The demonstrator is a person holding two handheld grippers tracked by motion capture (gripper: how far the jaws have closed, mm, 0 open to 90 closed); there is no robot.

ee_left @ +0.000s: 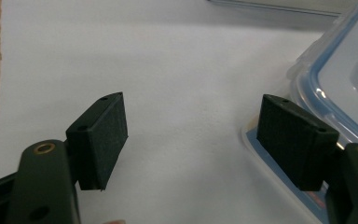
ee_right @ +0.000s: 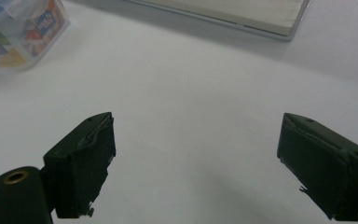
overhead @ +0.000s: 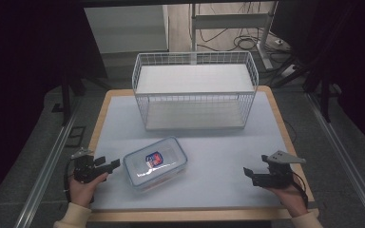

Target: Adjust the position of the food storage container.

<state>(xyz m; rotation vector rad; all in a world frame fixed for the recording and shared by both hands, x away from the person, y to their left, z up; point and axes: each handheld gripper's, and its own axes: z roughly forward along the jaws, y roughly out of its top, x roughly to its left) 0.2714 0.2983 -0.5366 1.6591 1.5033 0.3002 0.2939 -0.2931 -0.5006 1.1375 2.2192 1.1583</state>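
Note:
A clear plastic food box [overhead: 155, 163] with a blue-rimmed lid and a red-and-blue label lies left of centre on the white mat. My left gripper [overhead: 108, 164] is held just left of it, jaws open and empty. In the left gripper view the box [ee_left: 340, 79] sits at the right, behind the right jaw, and the left gripper [ee_left: 191, 140] has bare mat between its pads. My right gripper [overhead: 248, 173] rests at the front right, open and empty, well clear of the box. The right gripper view shows the box's corner [ee_right: 21, 32] at top left beyond the right gripper [ee_right: 196, 163].
A white wire basket [overhead: 195, 90] stands at the back centre of the mat, its base edge [ee_right: 242, 16] seen from the right gripper. The wooden table edge [overhead: 190, 216] runs along the front. Cables and stand legs lie on the floor behind.

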